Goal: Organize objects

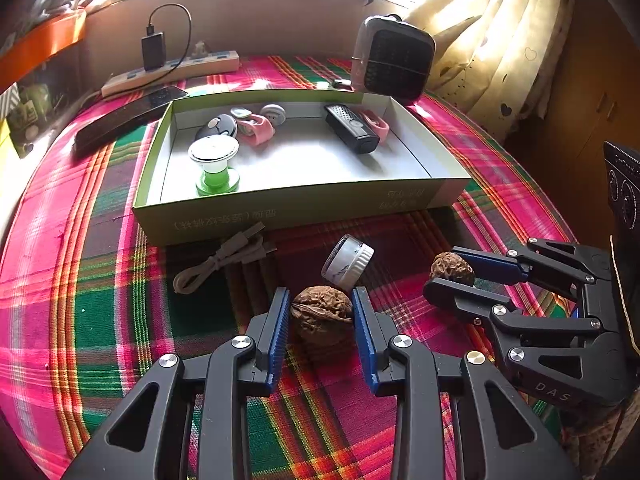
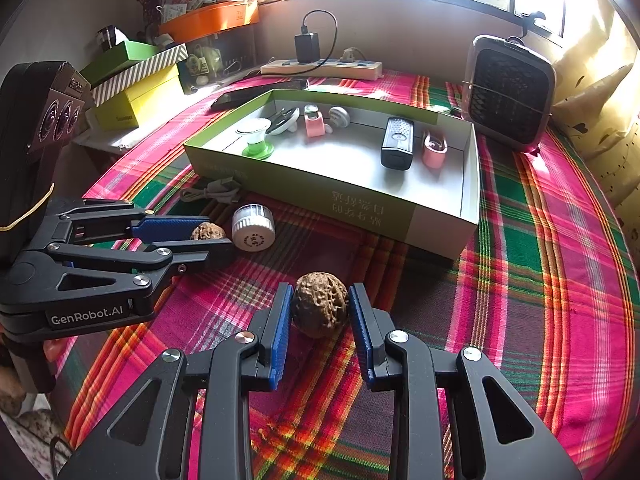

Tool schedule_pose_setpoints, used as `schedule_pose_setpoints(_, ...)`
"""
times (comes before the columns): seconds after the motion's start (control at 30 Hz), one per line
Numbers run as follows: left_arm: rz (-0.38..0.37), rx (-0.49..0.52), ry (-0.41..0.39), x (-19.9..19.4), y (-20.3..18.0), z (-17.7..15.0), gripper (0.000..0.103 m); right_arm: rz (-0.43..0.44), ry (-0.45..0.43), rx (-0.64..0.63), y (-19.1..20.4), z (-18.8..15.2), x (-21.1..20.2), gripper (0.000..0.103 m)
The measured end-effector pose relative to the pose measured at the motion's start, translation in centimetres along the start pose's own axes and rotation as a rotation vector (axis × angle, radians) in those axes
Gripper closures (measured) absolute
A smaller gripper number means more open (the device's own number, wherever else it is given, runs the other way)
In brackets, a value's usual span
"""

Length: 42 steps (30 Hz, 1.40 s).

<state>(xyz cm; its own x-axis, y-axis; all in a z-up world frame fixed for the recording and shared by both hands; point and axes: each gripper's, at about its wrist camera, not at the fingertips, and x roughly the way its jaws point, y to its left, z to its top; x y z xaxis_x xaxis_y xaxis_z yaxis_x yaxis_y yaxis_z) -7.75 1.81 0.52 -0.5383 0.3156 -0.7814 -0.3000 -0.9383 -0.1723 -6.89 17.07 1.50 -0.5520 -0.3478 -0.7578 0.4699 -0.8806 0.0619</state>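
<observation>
Two walnuts are gripped at once: the left gripper [image 1: 321,312] is clamped on one walnut [image 1: 322,314] between its blue pads, and the right gripper [image 2: 320,310] pinches the other walnut [image 2: 319,309] the same way, both low over the plaid tablecloth [image 2: 540,280], in front of the box. Readable writing is sparse: "GenRobot.AI" on the left gripper's body as seen from the right wrist, "DAS" on the right gripper's body as seen from the left wrist, and Chinese characters, upside down and not legible, on the near wall of the green cardboard box [image 1: 280,208]. Inside the box lie a black rectangular device [image 1: 352,128], pink clips [image 1: 256,130] and a green-based white-topped piece [image 1: 215,164]. Between the box and the grippers, a small white-capped jar [image 1: 348,260] lies tipped on the cloth, with a coiled grey cable [image 1: 224,260] to its left. Behind the box stand a power strip [image 1: 172,74] with a black charger [image 1: 153,50] plugged in, a dark phone [image 1: 128,116] and a small heater [image 1: 394,60].
</observation>
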Motion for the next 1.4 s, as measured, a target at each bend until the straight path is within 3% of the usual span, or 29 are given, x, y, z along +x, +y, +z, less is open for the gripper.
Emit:
schedule_pose_setpoints(0.53, -0.01, 0.012, -0.044, -1.7, -0.3, 0.9, 0.074, -0.017, -0.03, 0.006, -0.6, 0.8, -1.3, 0.073)
schedule_pose_setpoints(1.1, -0.023, 0.022, -0.078, -2.0, 0.0, 4.5, 0.074, -0.07, -0.083, 0.011, -2.0, 3.8, -2.0, 0.073)
schedule_pose_setpoints(1.4, -0.008, 0.037, -0.087, -1.0, 0.5, 6.5, 0.074, -0.113, -0.07, 0.016, -3.2, 5.6, -0.6, 0.073)
